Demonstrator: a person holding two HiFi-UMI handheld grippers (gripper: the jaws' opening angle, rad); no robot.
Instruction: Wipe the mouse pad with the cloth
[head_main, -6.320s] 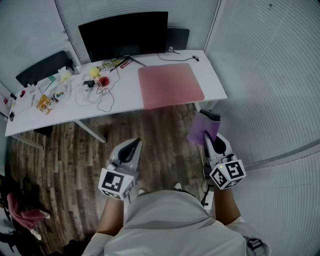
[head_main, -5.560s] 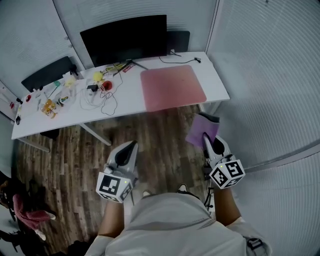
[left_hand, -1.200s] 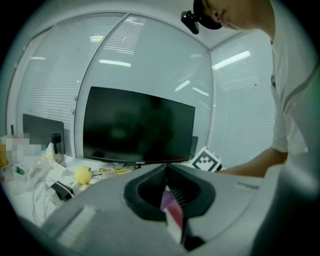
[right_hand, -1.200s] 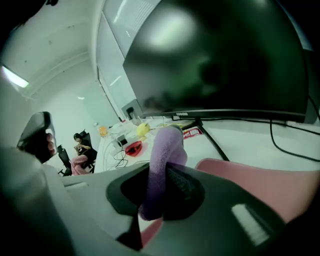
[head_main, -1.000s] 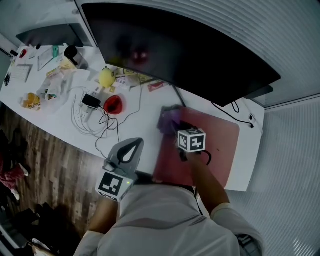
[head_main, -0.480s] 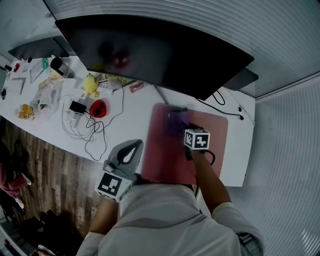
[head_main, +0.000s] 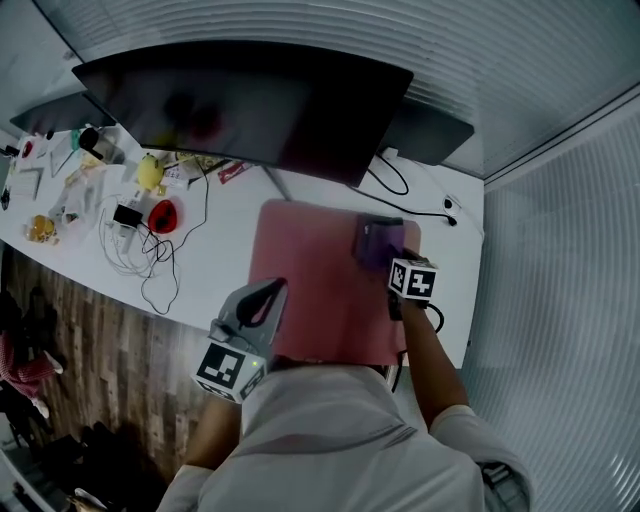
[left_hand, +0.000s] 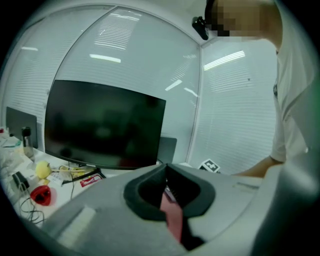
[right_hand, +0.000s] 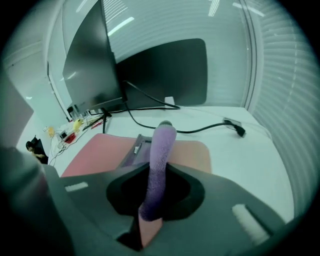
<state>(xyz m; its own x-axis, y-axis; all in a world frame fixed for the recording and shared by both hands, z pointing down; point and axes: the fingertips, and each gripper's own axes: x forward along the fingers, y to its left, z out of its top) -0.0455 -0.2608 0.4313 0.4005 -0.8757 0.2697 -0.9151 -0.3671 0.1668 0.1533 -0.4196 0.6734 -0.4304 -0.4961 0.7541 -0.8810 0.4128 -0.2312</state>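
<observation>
A pink mouse pad (head_main: 315, 290) lies on the white desk (head_main: 215, 265). My right gripper (head_main: 388, 258) is shut on a purple cloth (head_main: 378, 243) and presses it onto the pad's far right corner. In the right gripper view the cloth (right_hand: 162, 142) stands up between the jaws of the gripper (right_hand: 158, 169), with the pad (right_hand: 100, 150) beneath it. My left gripper (head_main: 262, 297) hangs over the pad's near left edge, shut and holding nothing. In the left gripper view its jaws (left_hand: 166, 171) meet, and a strip of pink pad shows through.
A large dark monitor (head_main: 250, 110) stands behind the pad. Black cables (head_main: 410, 195) run past the pad's far right corner, one ending in a plug (right_hand: 235, 127). A red object (head_main: 162, 214), a yellow object (head_main: 150, 172) and white wires clutter the desk's left part. Wooden floor (head_main: 90, 350) lies below.
The person has come from the floor up to the desk. In the last second my right gripper dragged the cloth rightward along the pad's far edge. The left gripper stayed shut.
</observation>
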